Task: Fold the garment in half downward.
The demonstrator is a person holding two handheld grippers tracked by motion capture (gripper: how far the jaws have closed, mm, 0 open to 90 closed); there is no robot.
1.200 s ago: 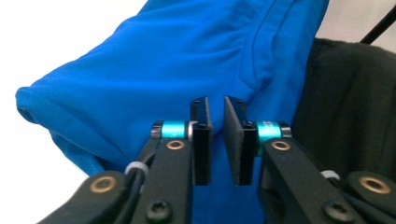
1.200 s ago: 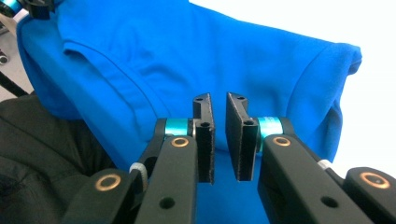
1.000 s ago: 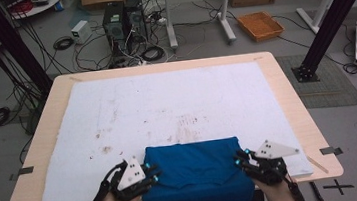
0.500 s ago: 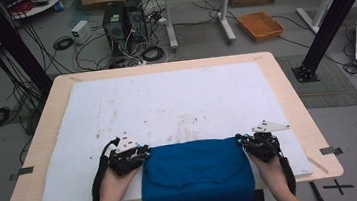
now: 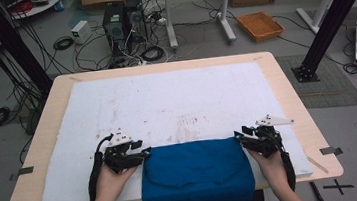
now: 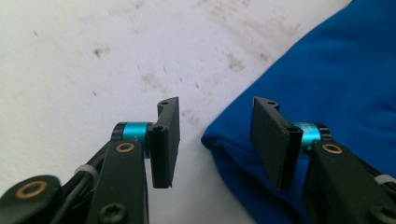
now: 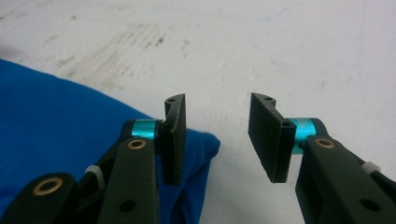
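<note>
High view: open, empty left tool (image 5: 145, 153) and right tool (image 5: 239, 138) flanking blue cloth (image 5: 196, 171) corners.

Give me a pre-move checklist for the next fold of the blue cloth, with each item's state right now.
1. Left gripper released: ok, its jaws have just been opening, and the blue cloth corner lies between them with the pads off it.
2. Right gripper released: ok, jaws have just been opening, only white mat between the pads.
3. Cloth's far edge lying straight between the grippers: ok in the high view.
4. Cloth fully on the white mat: not ok, the near edge hangs over the table edge.
5. Mat ahead free of objects: ok, only stains.
6. Folded layers lined up underneath: cannot tell.
</note>
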